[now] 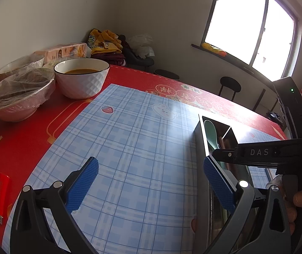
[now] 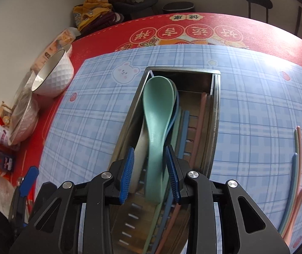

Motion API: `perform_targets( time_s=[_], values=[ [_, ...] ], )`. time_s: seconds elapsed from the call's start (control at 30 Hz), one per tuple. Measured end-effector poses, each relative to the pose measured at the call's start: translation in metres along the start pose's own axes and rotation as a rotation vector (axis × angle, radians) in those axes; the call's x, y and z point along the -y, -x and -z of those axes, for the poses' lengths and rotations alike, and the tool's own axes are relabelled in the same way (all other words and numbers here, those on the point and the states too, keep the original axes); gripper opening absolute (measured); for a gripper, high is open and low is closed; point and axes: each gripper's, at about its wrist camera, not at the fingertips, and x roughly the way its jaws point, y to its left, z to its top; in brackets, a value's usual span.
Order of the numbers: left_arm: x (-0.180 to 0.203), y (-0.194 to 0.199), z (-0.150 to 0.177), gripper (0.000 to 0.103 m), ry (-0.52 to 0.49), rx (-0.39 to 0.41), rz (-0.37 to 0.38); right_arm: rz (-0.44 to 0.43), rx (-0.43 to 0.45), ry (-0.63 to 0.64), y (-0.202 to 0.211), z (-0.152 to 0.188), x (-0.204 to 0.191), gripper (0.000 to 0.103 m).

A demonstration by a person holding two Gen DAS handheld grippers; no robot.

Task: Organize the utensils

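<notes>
Daylight pours through an overexposed window (image 1: 250, 27), casting glare across the checked mat (image 2: 256, 80). Both views are sharp. Fisheye bending curves the edges, corners dark.

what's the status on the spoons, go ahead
Right claw open astride the green spoon, pads clear. Spoon lies in the metal tray. Left claw open, empty. More utensils wait on the mat.

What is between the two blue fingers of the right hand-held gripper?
The handle of the green spoon, lying in the metal utensil box. The right hand-held gripper stands apart from it on both sides, as the right wrist view shows.
</notes>
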Motion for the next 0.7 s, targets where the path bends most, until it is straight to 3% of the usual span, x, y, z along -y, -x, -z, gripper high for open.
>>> perform_targets(
  time_s=[0.1,0.23,0.57,0.67,0.7],
  values=[
    [0.0,0.0,0.0,0.097,0.0,0.0,0.001,-0.063,-0.01,0.001,0.003,0.004,-0.008,0.03],
    [0.0,0.0,0.0,0.097,0.001,-0.001,0.001,-0.046,0.026,0.015,0.012,0.007,-0.012,0.03],
    [0.007,0.004,0.002,0.097,-0.039,0.036,0.016,0.138,0.329,0.246,0.078,0.033,0.03,0.03],
    [0.013,0.01,0.002,0.096,-0.059,0.06,0.047,0.168,0.365,0.282,0.094,0.045,0.062,0.03],
    [0.016,0.012,0.002,0.091,-0.067,0.067,0.047,0.162,0.367,0.272,0.099,0.05,0.076,0.03]
  ],
)
